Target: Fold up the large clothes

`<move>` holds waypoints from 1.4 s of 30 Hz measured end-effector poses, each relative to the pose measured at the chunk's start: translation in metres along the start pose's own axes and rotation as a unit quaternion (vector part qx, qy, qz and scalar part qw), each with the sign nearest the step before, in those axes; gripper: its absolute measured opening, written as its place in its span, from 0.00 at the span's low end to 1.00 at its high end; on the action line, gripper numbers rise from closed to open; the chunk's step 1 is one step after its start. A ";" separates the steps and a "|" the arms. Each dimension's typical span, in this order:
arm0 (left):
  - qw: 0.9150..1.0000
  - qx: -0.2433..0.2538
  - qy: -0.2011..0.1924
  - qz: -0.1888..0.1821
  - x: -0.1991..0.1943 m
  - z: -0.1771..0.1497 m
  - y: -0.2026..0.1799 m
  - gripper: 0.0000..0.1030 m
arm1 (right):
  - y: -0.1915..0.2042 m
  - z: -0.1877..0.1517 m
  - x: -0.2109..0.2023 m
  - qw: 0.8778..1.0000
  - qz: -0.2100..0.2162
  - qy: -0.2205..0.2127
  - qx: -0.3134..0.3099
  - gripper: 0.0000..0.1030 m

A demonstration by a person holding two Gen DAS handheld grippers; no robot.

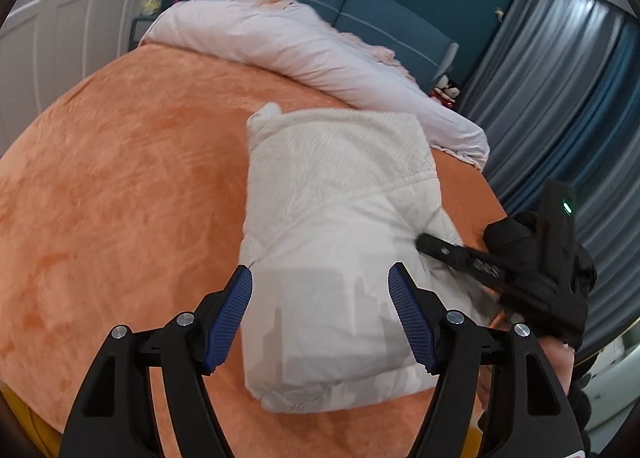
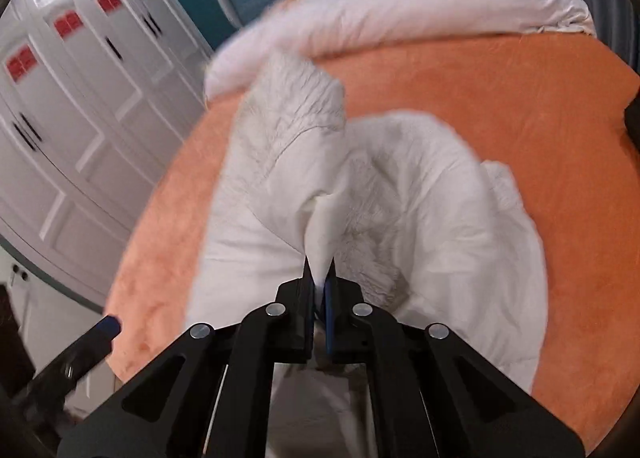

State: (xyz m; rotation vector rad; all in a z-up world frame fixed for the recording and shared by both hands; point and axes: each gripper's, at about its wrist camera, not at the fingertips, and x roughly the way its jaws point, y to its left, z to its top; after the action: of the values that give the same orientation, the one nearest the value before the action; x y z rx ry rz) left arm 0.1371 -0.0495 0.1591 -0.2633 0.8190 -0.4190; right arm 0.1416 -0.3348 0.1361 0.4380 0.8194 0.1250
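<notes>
White coat (image 2: 400,193) fold pinched between right gripper (image 2: 320,278) fingers.

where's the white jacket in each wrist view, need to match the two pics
Left wrist view: the white jacket lies folded at centre right, between the open left gripper and the far bedding.
Right wrist view: the white jacket fills the centre, a fold of it pinched in the shut right gripper.
Shared landmark: the orange bed cover under it, with the rolled pale duvet beyond.
</notes>
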 end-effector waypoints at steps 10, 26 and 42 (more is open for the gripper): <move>0.993 0.110 0.044 -0.024 0.061 -0.020 -0.076 0.66 | -0.137 -0.075 -0.020 0.988 -0.036 -0.021 0.149 0.02; 0.987 0.133 0.070 0.049 0.120 -0.053 -0.082 0.73 | -0.155 -0.031 -0.081 0.974 -0.022 -0.106 0.198 0.08; 0.983 0.166 0.061 0.039 0.125 -0.062 -0.089 0.76 | -0.152 0.032 0.081 0.988 -0.112 0.000 0.106 0.00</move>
State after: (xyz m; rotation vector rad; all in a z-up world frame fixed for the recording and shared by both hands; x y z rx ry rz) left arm 0.1435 -0.1896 0.0719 0.1055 0.8617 -0.4946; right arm 0.2109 -0.4603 0.0354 0.5415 0.8805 -0.1728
